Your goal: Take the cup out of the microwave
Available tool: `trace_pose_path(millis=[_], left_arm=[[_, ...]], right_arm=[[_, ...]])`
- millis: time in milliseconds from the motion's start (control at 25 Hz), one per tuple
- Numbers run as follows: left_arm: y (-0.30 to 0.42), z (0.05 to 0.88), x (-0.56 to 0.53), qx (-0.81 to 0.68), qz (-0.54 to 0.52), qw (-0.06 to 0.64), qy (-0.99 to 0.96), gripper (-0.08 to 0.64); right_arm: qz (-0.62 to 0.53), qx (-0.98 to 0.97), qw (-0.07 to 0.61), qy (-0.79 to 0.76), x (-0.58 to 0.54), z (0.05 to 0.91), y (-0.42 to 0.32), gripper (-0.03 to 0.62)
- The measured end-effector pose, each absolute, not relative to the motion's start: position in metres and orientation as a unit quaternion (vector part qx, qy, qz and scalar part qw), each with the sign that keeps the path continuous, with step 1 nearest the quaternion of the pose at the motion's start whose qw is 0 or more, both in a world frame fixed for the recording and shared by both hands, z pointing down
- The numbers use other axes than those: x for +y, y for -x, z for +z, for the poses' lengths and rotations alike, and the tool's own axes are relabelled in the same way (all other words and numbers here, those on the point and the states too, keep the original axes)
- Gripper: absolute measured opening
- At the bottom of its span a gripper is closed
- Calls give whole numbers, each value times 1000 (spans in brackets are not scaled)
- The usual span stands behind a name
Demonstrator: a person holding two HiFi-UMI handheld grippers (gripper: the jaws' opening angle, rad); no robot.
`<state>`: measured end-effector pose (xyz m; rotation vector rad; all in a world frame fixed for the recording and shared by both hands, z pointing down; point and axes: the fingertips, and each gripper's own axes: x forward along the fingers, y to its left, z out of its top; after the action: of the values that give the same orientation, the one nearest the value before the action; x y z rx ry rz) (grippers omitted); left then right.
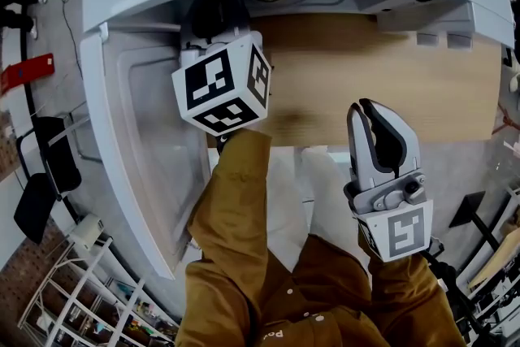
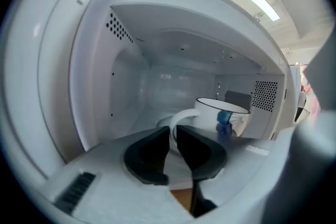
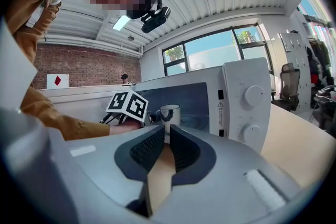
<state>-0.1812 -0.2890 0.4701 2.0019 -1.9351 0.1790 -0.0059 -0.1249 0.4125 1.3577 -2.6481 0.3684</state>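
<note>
White cup [image 2: 210, 113] handle between left gripper [image 2: 173, 131] fingers [image 2: 197, 150]; head view hides it.

The left gripper [image 2: 173, 136] has a matt grey plastic body and dull black pads. The right gripper [image 3: 164, 136] has ribbed, rubbery black pads. At the left gripper's tips, the cup [image 2: 223, 113] is glossy white ceramic. Around the cup, the microwave [image 2: 131, 86] cavity is smooth, shiny white. Beneath the right gripper, the table [image 1: 390, 85] is matt wood. Behind both grippers, the sleeves [image 1: 236, 207] are brown cloth.
</note>
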Motion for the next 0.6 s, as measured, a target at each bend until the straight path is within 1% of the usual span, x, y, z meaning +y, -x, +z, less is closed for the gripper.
trace_pose_path(millis=[160, 280, 440, 600], left_arm=[[177, 474, -281, -687, 63, 172, -703, 61], [174, 473, -280, -687, 69, 153, -707, 69], [177, 470, -280, -681, 54, 142, -716, 126], [179, 465, -285, -668, 42, 139, -730, 129]], right_arm=[[121, -882, 69, -449, -123, 411, 7, 37], [119, -884, 69, -447, -121, 410, 8, 37], [120, -885, 70, -445, -118, 409, 7, 37], [124, -883, 70, -446, -114, 411, 5, 37]])
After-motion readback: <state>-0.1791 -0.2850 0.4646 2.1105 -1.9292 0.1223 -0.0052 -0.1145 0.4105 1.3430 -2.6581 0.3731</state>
